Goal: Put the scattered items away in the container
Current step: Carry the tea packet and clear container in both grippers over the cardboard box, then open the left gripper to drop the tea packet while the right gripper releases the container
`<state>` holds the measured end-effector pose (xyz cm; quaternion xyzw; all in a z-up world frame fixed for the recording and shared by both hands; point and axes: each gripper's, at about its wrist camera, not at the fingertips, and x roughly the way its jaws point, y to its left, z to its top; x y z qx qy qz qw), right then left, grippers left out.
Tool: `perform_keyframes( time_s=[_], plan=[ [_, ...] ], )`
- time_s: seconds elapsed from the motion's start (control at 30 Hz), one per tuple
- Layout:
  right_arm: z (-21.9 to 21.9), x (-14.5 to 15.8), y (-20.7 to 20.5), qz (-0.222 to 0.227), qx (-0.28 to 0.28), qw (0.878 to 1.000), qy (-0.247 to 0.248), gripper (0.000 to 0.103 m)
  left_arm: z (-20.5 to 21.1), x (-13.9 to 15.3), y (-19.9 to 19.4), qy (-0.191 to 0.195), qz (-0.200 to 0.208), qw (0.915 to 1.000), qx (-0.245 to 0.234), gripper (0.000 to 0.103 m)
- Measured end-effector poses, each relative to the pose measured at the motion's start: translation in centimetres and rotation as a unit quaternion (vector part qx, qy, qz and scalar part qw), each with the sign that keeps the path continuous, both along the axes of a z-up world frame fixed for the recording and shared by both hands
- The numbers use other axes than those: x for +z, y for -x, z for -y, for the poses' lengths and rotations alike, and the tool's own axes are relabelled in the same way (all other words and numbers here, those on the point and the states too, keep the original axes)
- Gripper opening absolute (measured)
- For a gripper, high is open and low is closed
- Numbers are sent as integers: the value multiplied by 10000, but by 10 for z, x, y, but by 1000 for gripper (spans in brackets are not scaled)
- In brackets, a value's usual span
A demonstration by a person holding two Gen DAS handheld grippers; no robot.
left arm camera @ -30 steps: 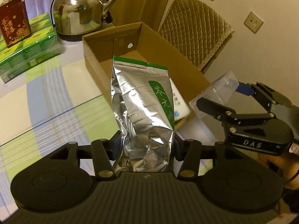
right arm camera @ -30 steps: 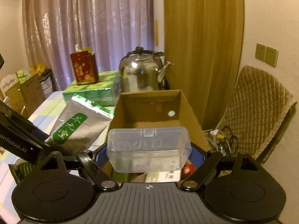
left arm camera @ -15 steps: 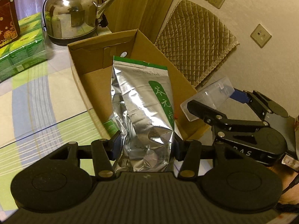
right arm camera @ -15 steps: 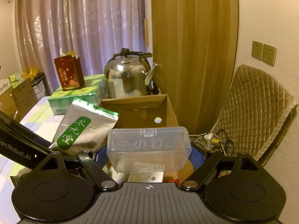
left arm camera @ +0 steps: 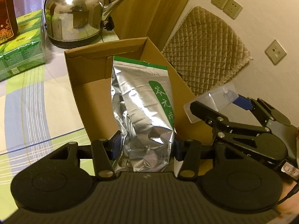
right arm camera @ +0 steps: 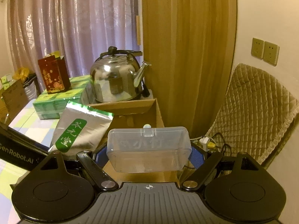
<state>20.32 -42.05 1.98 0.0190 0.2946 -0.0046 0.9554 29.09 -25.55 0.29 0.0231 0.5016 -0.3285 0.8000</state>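
Change: both grippers have come nearer the cardboard box [left arm camera: 89, 85] over the last second; it now fills more of the left wrist view, and the kettle [left arm camera: 74, 16] behind it looks larger.
Meaning for the task: both held items appear to be close to drop-off, though neither has been let go yet.
Left gripper [left arm camera: 144, 147]: closed on the lower part of a foil tea pouch [left arm camera: 142, 100], one finger pressing each side.
Pouch look: crinkled silver foil, standing upright, with a green strip along the top edge and a green label with white characters down its right side.
Pouch place: held in front of the box opening; whether its base is over the box floor cannot be told.
Right gripper [right arm camera: 149, 154]: closed on a clear plastic case [right arm camera: 149, 148], held level by its two short ends.
Case look: a frosted, see-through oblong with rounded corners and a small snap latch at the middle of its far edge; contents too faint to tell.
Case place: in the right wrist view it hangs over the near right part of the box; in the left wrist view it sits just right of the box's right wall.
Box: open-topped brown cardboard on the checked counter [left arm camera: 28, 97], its visible floor bare.
Next move, as a judgement: lower each item inside the walls before opening, keeping the two grippers from touching.
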Motion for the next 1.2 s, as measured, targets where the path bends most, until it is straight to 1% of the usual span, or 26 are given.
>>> perform_keyframes(
  time_s=[0.17,0.3,0.5,0.63,0.77,0.93,1.0,1.03,1.13,1.2],
  plan=[
    [2,-3,-19,-3,7,10000,65,83,2,-9,-18,17,-36,9999,104,48],
    [3,-5,-30,22,-32,9999,102,83,4,-17,-34,-50,-35,9999,158,48],
    [4,-14,-45,-26,-92,9999,102,83,9,-34,-54,-30,-111,9995,286,48],
    [5,-23,-53,-101,-97,9999,95,83,9,-47,-65,-46,-120,9991,393,51],
    [5,-27,-56,-103,-57,9999,110,83,1,-45,-67,6,125,9989,455,51],
    [-5,-28,-59,-101,102,9998,140,83,-19,-30,-60,104,462,9978,466,54],
    [-11,-31,-62,-159,252,9994,173,83,-28,-23,-55,144,615,9969,466,58],
    [-15,-34,-64,-220,347,9990,192,83,-33,-19,-52,161,686,9964,472,62],
    [-24,-45,-71,-488,520,9972,229,83,-47,-12,-42,194,833,9953,458,64],
    [-28,-52,-77,-632,586,9961,211,83,-53,-9,-34,144,945,9945,421,69]
  ],
)
